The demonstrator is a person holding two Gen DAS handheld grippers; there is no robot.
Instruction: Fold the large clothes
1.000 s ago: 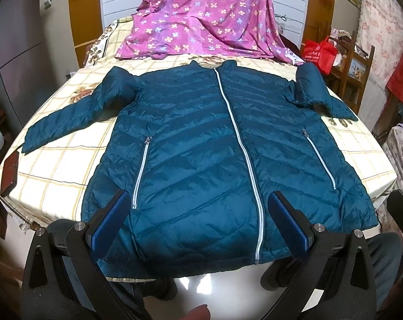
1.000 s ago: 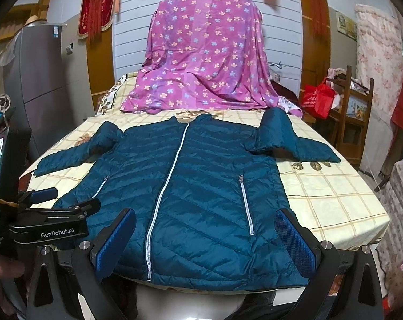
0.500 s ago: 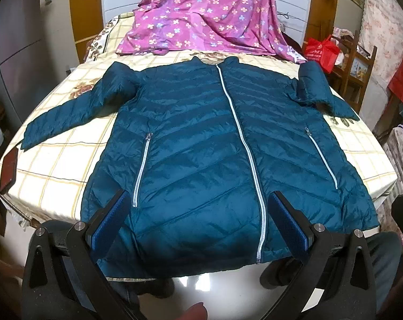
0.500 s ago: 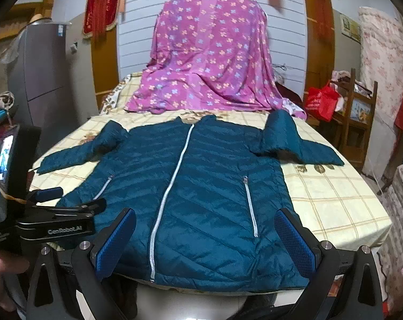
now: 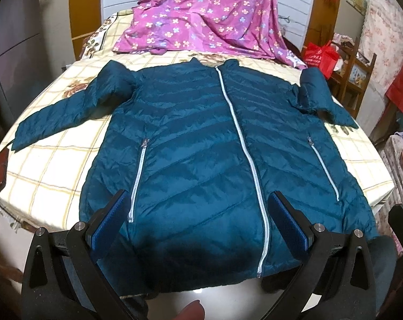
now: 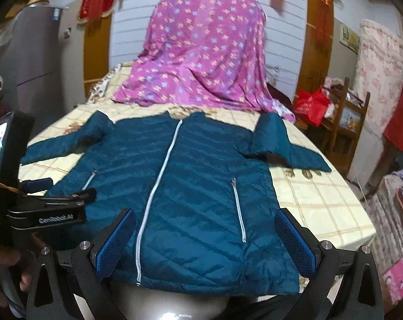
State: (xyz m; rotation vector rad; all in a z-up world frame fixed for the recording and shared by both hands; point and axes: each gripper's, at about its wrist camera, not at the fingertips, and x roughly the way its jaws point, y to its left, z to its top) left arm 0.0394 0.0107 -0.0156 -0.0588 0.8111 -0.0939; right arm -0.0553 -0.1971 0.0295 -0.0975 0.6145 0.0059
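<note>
A large teal quilted jacket lies flat and zipped on a checked cream bedspread, collar far, hem at the near edge. Its left sleeve stretches out to the left; its right sleeve is bent at the far right. The jacket also shows in the right wrist view. My left gripper is open and empty, just above the hem. My right gripper is open and empty above the hem's right half. The left gripper's body shows at the left of the right wrist view.
A purple flowered cloth is draped at the far end of the bed. A red bag and a wooden shelf stand at the right. A grey cabinet stands at the left. A dark flat object lies on the bed's left edge.
Both grippers have moved slightly forward over the jacket's hem; the jacket looks closer. The jacket itself has not moved, and both grippers stay open.
</note>
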